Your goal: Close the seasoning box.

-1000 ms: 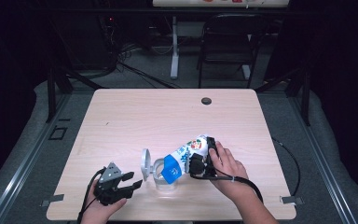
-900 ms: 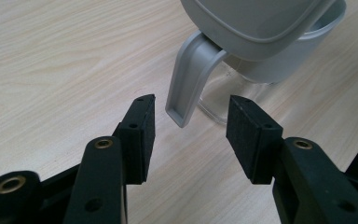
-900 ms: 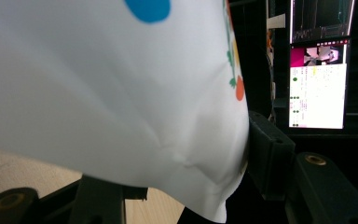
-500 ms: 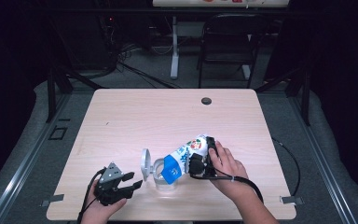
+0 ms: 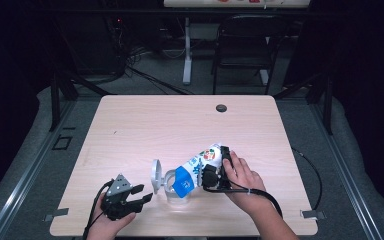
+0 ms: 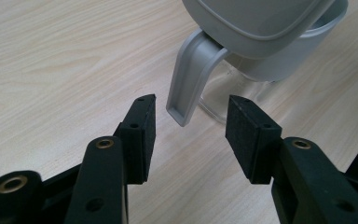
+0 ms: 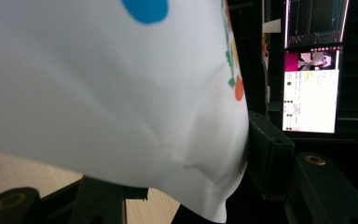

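Note:
A clear jug [image 5: 170, 186] with a grey rim, grey handle [image 6: 191, 74] and its grey lid [image 5: 155, 175] flipped up stands near the table's front edge. A white carton-like pack [image 5: 197, 166] with blue and coloured print is tilted over the jug's mouth, its blue end lowest. My right gripper [image 5: 214, 172] is shut on that pack [image 7: 121, 93], whose side dents at the right pad. My left gripper [image 5: 141, 193] rests open just left of the jug; in the left gripper view [image 6: 191, 128] the handle's lower tip hangs just beyond the gap between its jaws, untouched.
The pale wooden table [image 5: 145, 125] has a small black round grommet [image 5: 221, 108] near its far edge. A chair and cables stand on the dark floor behind the table. A lit monitor [image 7: 310, 88] shows in the right gripper view.

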### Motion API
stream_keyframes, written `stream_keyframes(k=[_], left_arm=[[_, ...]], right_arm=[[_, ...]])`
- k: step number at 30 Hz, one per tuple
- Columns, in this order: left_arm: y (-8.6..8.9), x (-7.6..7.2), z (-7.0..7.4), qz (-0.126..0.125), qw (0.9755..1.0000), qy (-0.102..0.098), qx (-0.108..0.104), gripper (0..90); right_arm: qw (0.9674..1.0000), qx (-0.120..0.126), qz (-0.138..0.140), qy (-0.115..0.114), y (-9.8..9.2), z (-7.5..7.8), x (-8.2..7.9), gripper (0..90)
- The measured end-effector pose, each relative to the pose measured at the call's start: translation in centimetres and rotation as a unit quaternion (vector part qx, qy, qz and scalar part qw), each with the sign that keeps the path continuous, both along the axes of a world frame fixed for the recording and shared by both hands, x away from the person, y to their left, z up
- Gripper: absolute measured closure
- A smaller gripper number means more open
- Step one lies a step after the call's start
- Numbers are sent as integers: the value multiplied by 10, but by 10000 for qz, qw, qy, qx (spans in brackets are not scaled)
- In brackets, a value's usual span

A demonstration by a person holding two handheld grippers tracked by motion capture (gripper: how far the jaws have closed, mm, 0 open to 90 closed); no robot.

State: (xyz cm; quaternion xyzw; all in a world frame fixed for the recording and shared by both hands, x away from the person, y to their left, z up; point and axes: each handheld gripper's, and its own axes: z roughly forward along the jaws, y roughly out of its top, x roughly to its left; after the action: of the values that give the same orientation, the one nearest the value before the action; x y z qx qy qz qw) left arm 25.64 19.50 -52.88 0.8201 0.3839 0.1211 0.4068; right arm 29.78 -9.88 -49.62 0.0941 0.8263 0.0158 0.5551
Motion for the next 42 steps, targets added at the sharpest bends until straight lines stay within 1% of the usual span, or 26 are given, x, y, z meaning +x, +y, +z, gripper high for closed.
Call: stream_keyframes(k=[1,5,6,7,8,13,14,15,16,22,24,25,30,33,35,36,39,40,42], left_arm=[[0,0,1,-9,10000,17,13,536],[1,0,1,10,10000,-17,12,537],[1,-1,1,22,10000,-7,3,537],[1,-1,1,22,10000,-5,-1,537],[1,-1,1,17,10000,-18,7,537],[0,-2,1,10,10000,-34,-1,536],[0,-2,1,15,10000,-27,-1,537],[0,-2,1,15,10000,-27,-1,537],[1,-2,1,9,10000,-6,11,536],[1,-2,1,23,10000,17,13,537],[1,-2,1,70,10000,-14,22,537],[2,-2,1,31,10000,6,-1,537],[1,-2,0,36,10000,17,1,536],[1,-2,0,71,10000,-9,24,537],[2,-2,0,24,10000,18,16,537],[1,-2,0,51,10000,-17,-6,537],[1,-2,0,51,10000,-16,-8,536],[1,-2,0,34,10000,17,7,537],[1,-2,0,34,10000,20,8,537]], right_arm=[[10000,-7,11,1,0,0,0,481],[10000,-49,27,-23,1,1,1,482],[9999,-135,-10,-29,2,2,0,482],[9999,-135,-10,-29,2,2,0,482],[10000,-84,28,-34,2,1,1,483],[9999,-137,68,-74,5,1,1,484],[9996,-253,54,-105,6,2,0,486],[9996,-253,54,-105,6,2,0,486],[9997,-191,112,-113,6,2,0,487],[9997,-196,131,-119,6,2,1,489],[9996,-215,125,-124,6,2,1,489],[9996,-217,128,-126,6,2,1,489],[9996,-204,140,-129,6,2,1,491],[9996,-198,140,-122,6,2,1,491],[9996,-197,143,-124,6,2,1,491],[9996,-199,151,-128,6,2,1,491],[9996,-201,155,-127,6,2,1,491],[9996,-202,154,-129,6,2,1,491],[9996,-206,156,-133,6,2,1,491]])
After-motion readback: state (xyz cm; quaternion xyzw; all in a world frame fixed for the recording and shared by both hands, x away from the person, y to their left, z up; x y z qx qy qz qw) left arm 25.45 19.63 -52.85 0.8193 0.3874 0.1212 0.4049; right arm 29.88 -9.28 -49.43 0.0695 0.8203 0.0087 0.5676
